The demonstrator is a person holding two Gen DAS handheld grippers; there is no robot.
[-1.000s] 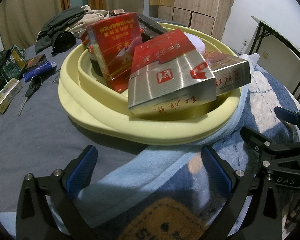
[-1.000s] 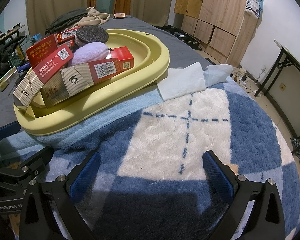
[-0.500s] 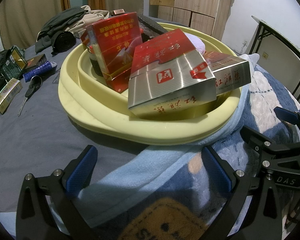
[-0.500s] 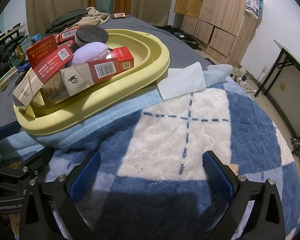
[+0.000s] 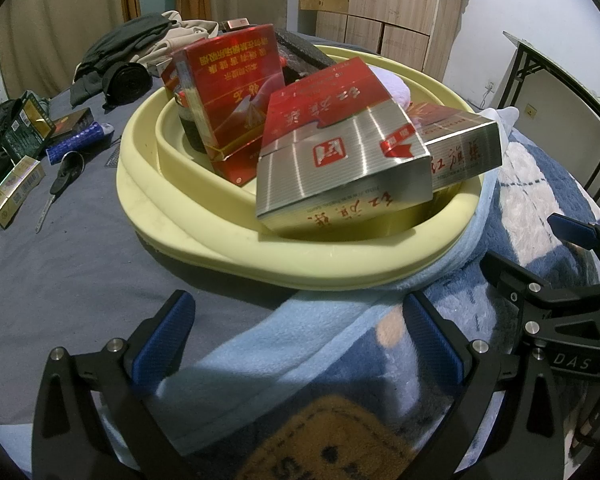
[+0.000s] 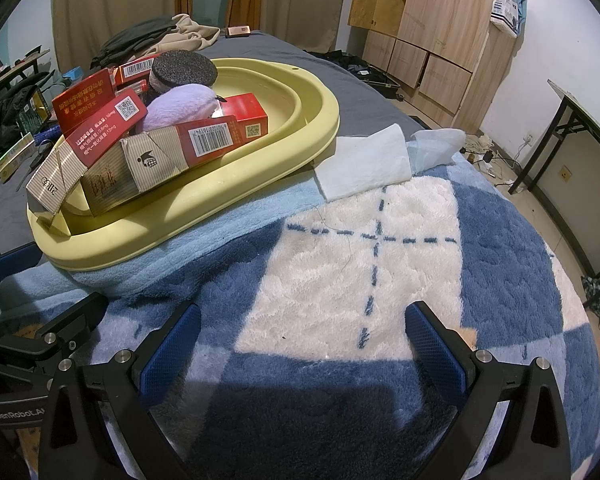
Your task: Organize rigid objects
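A pale yellow basin point(image 5: 300, 264) point(image 6: 260, 168) sits on the bed, partly on a light blue towel point(image 5: 268, 344). It holds several red and silver carton boxes point(image 5: 340, 160) point(image 6: 140, 152), a purple puff point(image 6: 180, 104) and a dark round sponge point(image 6: 184, 66). My left gripper point(image 5: 296, 340) is open and empty, just in front of the basin's near rim. My right gripper point(image 6: 300, 344) is open and empty over the blue and white blanket point(image 6: 360, 272), to the right of the basin.
On the grey sheet left of the basin lie scissors point(image 5: 60, 178), a blue tube point(image 5: 76, 142) and small boxes point(image 5: 16, 192). Clothes point(image 5: 140, 48) are piled at the back. A folded white cloth point(image 6: 364, 164) lies beside the basin. Wooden cabinets point(image 6: 440, 20) stand behind.
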